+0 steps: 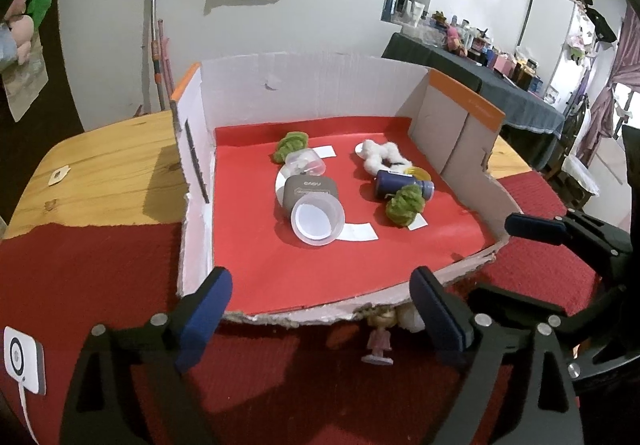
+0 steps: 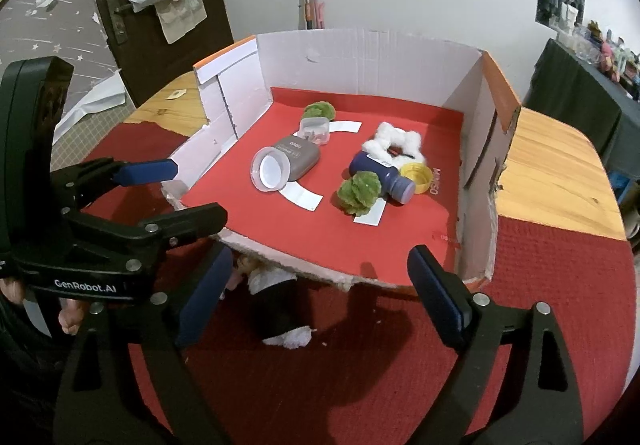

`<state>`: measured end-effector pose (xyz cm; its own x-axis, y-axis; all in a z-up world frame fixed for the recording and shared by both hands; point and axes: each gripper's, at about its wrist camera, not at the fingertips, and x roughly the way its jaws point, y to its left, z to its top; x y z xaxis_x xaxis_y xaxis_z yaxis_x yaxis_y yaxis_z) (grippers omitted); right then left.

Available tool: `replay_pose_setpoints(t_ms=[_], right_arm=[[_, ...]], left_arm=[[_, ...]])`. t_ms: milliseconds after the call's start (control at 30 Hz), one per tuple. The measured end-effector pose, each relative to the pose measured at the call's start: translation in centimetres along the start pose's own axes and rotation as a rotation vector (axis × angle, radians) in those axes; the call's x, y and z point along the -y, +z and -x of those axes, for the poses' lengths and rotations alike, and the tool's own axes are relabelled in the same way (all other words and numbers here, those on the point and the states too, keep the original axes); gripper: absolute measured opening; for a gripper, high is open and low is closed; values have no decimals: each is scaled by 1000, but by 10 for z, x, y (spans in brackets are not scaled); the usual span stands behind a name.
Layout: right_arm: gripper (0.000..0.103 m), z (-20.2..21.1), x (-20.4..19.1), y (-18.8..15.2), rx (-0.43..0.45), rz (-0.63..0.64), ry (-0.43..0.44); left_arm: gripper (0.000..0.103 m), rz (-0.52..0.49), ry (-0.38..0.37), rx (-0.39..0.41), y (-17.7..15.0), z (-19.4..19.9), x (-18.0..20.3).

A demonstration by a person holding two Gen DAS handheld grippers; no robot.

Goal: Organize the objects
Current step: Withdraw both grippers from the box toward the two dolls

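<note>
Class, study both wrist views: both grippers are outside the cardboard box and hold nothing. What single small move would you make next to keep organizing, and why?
Probably lower the left gripper onto the small doll figure lying on the red cloth just outside the cardboard box. Its jaws stand open and empty, the doll lies almost between them, and it is among the few things not in the box.

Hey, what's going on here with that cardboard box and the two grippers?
A person is sorting small things with two handheld grippers. Both the left gripper and the right gripper hang open and empty at the near edge of the red-lined cardboard box. Inside lie a grey pouch, a clear plastic cup on its side, a dark blue bottle, a yellow cap, a white fluffy scrunchie and two green pom-poms.
</note>
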<state>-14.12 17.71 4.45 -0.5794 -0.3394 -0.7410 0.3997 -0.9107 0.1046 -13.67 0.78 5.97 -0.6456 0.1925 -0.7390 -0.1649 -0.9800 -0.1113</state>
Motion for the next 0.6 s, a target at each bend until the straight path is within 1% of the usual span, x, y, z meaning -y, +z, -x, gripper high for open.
replay_pose_setpoints(t_ms=[100, 200, 400, 600], right_arm=[[91, 3, -2, -3, 3, 6, -5], [95, 7, -5, -7, 3, 11, -6], [95, 12, -9, -14, 6, 16, -7], [96, 16, -15, -23, -3, 28, -8]], left_arm=[[96, 8, 7, 8, -4, 5, -1], [98, 13, 5, 10, -7, 8, -1], [103, 9, 15, 23, -13, 15, 2], [103, 11, 27, 35, -21, 22, 2]])
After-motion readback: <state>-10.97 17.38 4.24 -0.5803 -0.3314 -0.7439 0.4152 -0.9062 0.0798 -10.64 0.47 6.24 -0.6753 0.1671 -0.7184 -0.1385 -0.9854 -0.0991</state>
